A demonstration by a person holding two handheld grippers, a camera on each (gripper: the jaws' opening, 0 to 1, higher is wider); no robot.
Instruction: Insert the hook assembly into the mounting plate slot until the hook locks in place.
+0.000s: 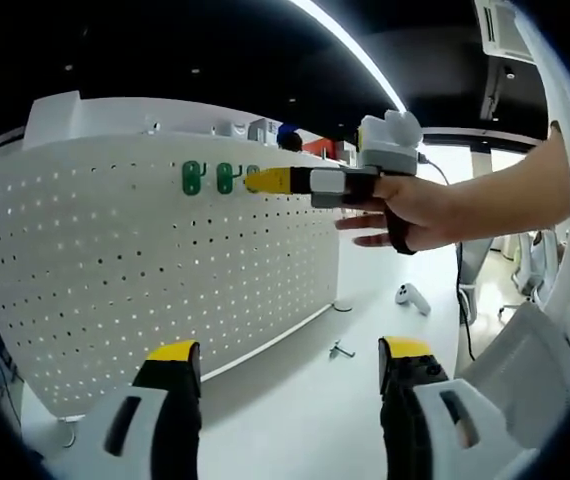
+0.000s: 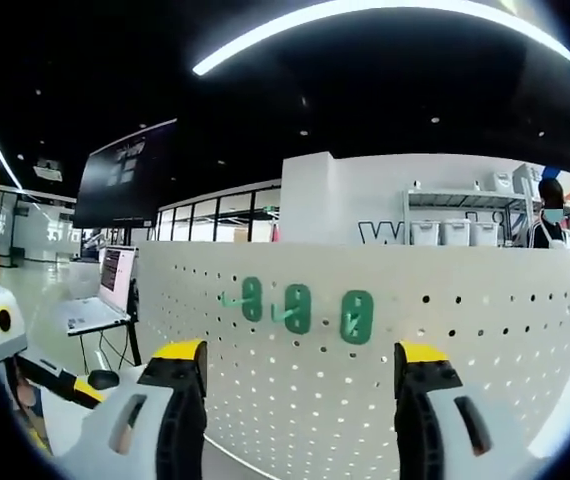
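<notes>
In the left gripper view the left gripper (image 1: pixel 290 365) hangs with jaws apart and empty above the white table (image 1: pixel 295 400), facing the upright white pegboard (image 1: pixel 145 270). There a hand (image 1: pixel 415 205) holds the right gripper (image 1: pixel 265 180) with its yellow tips at the third of three green hooks (image 1: pixel 193 177) near the board's top edge; whether those tips pinch it I cannot tell. In the right gripper view the jaws stand apart just before the hooks (image 2: pixel 356 316), all three seated on the board, while a small metal part (image 1: pixel 341 350) lies on the table.
</notes>
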